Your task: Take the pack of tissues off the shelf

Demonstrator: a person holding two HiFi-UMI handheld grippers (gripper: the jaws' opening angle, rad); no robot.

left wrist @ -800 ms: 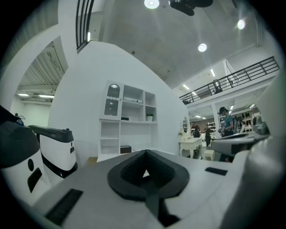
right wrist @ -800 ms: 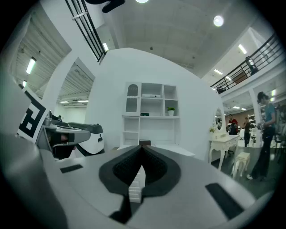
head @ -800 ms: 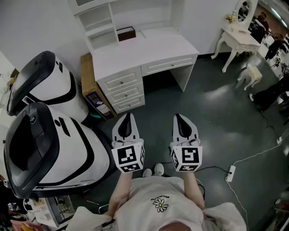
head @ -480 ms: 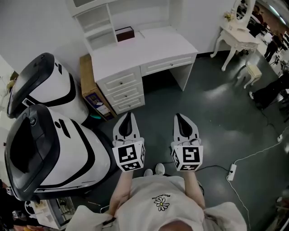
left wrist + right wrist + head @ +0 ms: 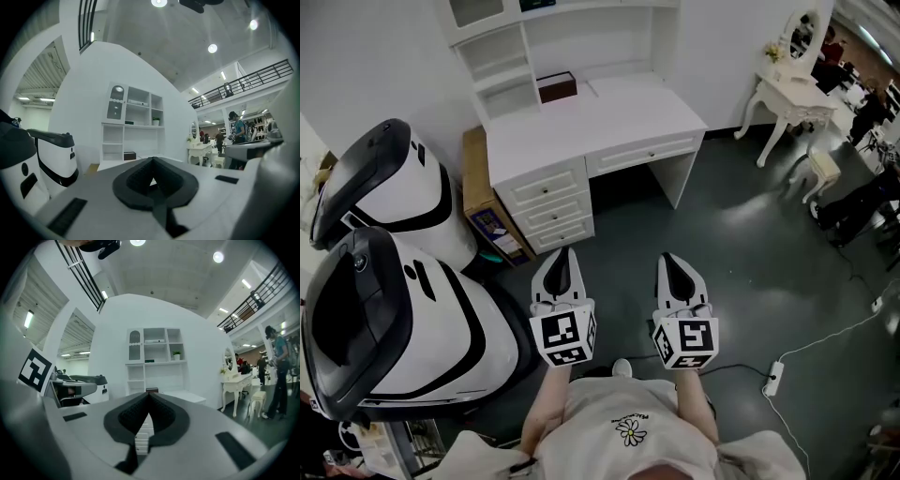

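I see two big white-and-black pods (image 5: 403, 319) left of one white bench (image 5: 600, 117). Two hand-held grippers, left (image 5: 563, 255) and right (image 5: 668, 259), both clenched, empty, above the floor. One pack of tissues (image 5: 558, 86): small dark-brown box at the bench's back, beside the shelf (image 5: 508, 80) cubbies.

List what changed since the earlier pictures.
Only the head view shifted: more of the shelf unit above the desk shows. Nothing was grasped or released. Left gripper and right gripper stay shut, empty, side by side; the dark box stays put.
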